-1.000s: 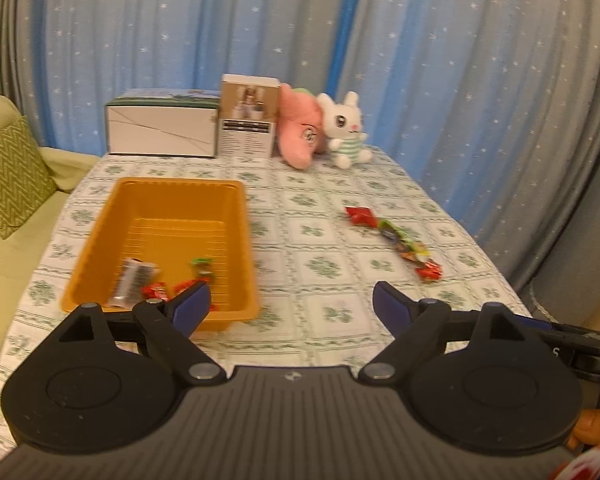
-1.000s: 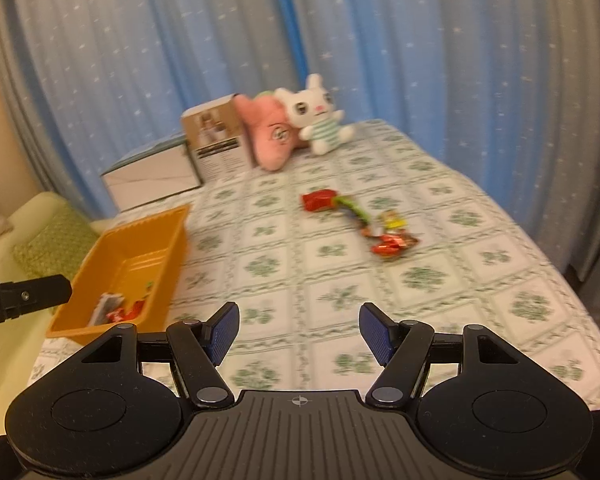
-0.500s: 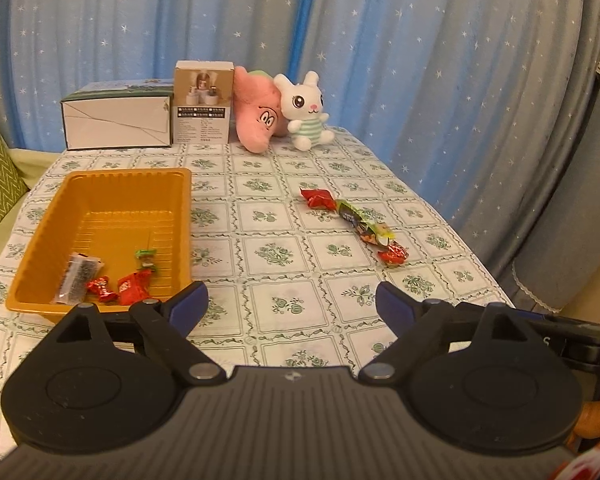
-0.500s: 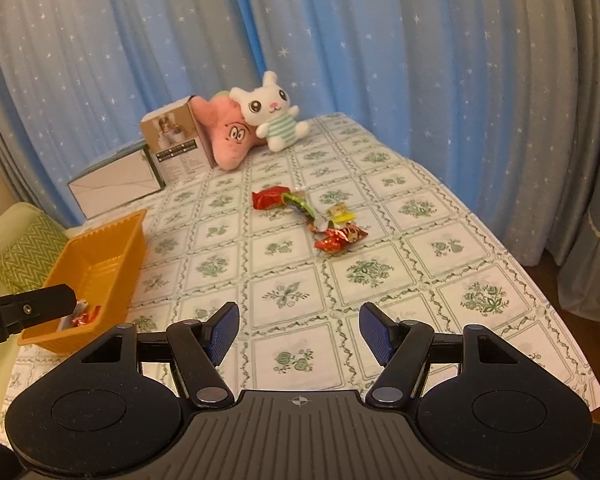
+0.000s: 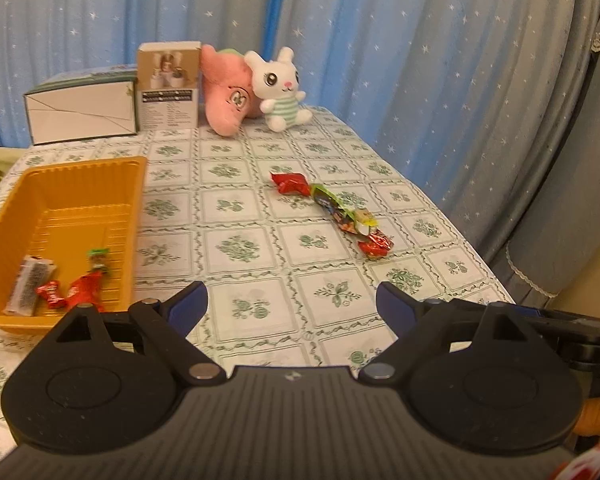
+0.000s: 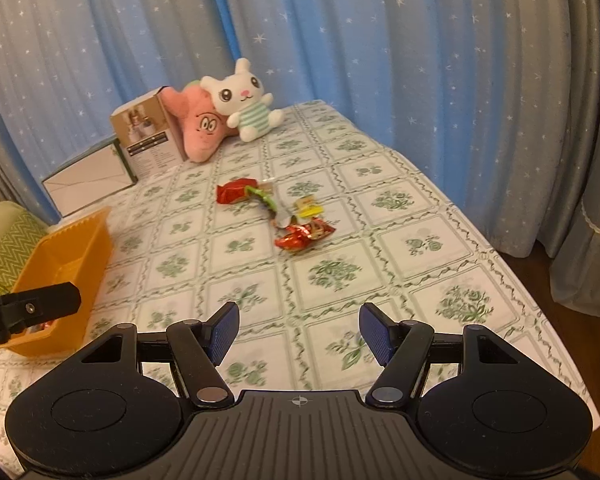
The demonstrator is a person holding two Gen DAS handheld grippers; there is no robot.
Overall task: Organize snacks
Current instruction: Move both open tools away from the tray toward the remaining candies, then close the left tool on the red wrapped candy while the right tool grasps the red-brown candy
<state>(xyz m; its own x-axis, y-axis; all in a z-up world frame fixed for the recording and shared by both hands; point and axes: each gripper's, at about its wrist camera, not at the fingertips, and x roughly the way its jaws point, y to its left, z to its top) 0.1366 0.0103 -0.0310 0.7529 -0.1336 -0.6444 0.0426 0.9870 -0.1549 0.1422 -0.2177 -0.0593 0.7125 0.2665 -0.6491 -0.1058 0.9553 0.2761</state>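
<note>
An orange tray (image 5: pixel 80 172) sits at the table's left and holds several wrapped snacks (image 5: pixel 70 286); it also shows in the right wrist view (image 6: pixel 68 248). A row of loose snacks lies mid-table: a red packet (image 5: pixel 290 183) (image 6: pixel 232 192), a green wrapper (image 5: pixel 328 202), a yellow candy (image 6: pixel 309 206) and a red foil candy (image 5: pixel 376 245) (image 6: pixel 304 236). My left gripper (image 5: pixel 292 306) is open and empty above the near table, short of the snacks. My right gripper (image 6: pixel 299 332) is open and empty, also short of them.
At the table's back stand a white box (image 5: pixel 80 110), a brown carton (image 5: pixel 168 84), a pink plush (image 5: pixel 226 94) and a white bunny plush (image 5: pixel 280 88). Blue starry curtains hang behind. A green sofa cushion (image 6: pixel 4 248) lies left. The table edge (image 6: pixel 520 280) falls off at right.
Both grippers have swung right and moved towards the loose snacks, which now sit more central and closer in both views. Both stay open.
</note>
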